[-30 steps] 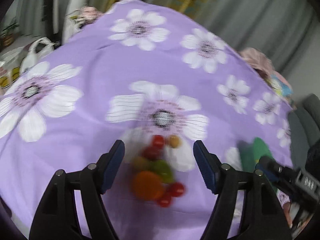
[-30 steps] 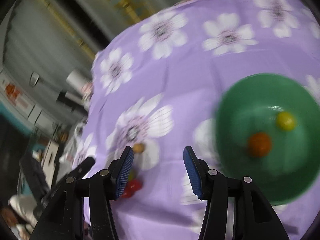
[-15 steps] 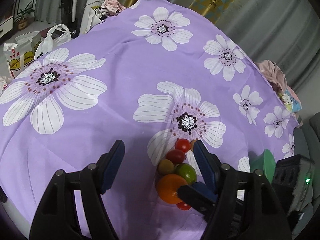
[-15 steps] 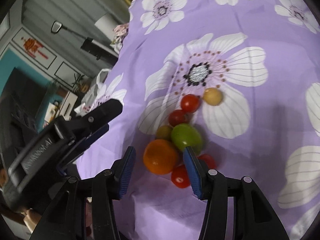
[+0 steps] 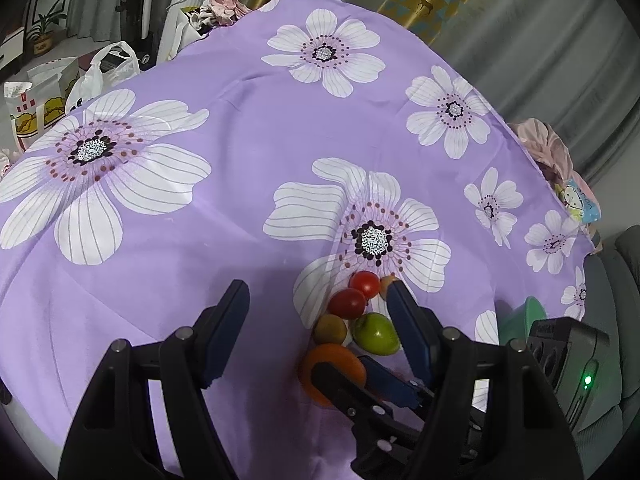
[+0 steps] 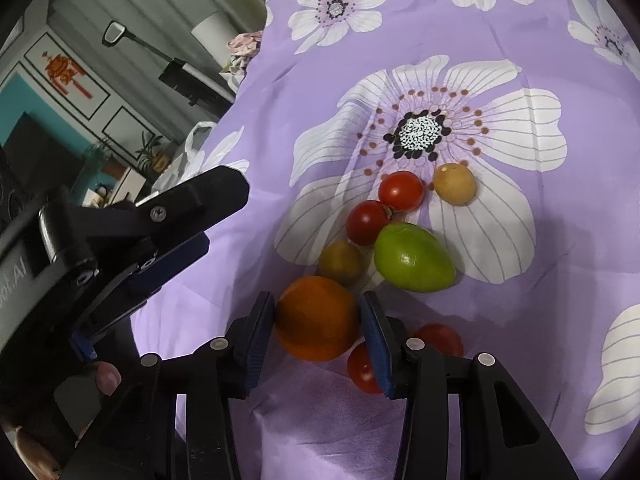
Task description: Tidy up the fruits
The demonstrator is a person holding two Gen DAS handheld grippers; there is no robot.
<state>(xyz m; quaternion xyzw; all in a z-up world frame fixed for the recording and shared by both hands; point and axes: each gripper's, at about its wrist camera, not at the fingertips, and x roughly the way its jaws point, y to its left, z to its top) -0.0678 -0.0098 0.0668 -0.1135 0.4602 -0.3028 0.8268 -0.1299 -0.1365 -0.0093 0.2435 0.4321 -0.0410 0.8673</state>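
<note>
Orange (image 6: 316,318) between closing right hand-held gripper (image 6: 318,330) pads; green fruit (image 6: 414,258), tomatoes (image 6: 400,191) crowd beside; left hand-held gripper (image 5: 316,320) wide, empty.

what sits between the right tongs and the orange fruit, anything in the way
Nothing visible. The right tongs already straddle the round orange fruit, closing with a pad at each side. A red cherry tomato lies just beside the right pad, outside the gap.

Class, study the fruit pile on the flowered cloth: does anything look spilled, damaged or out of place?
Nothing stands out. The orange, green fruit and red tomatoes lie whole in a loose cluster on the purple cloth; the right gripper is closing around the orange.
</note>
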